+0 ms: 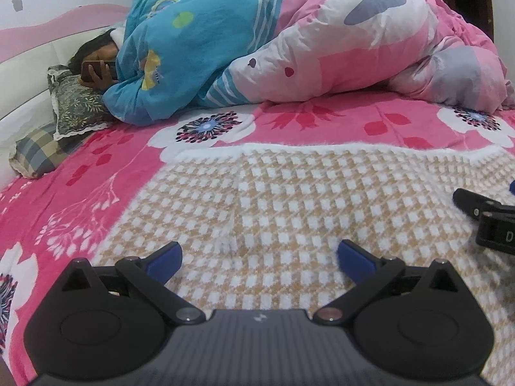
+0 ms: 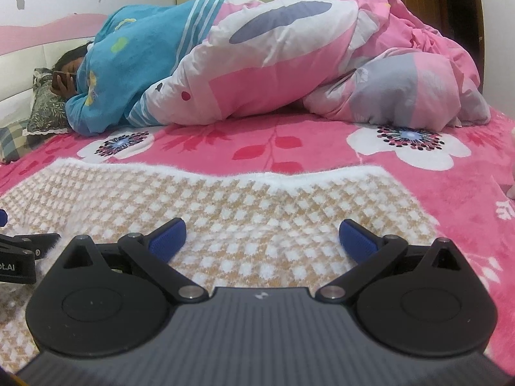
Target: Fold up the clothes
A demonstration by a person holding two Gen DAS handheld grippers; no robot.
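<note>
Cloth [image 1: 289, 199], tan and white checks with a fuzzy white edge, lies flat on the pink bed [image 1: 106, 173], right under and in front of both claws. Left claw [image 1: 260, 259] is spread wide with nothing in it, and the cloth shows between its blue pads [image 1: 165, 259]. Right claw [image 2: 262, 239] is spread wide too, also holding nothing. The two claws sit close side by side, each low over the near part of the cloth. To fold well, I think each claw should dip to a near corner, pinch just one layer, then lift and carry it to the far white edge together. Keep both at the same height so the fold stays straight. A person [image 1: 180, 51] lies under a quilt [image 1: 370, 48] far ahead of the claws, well apart from the cloth.
</note>
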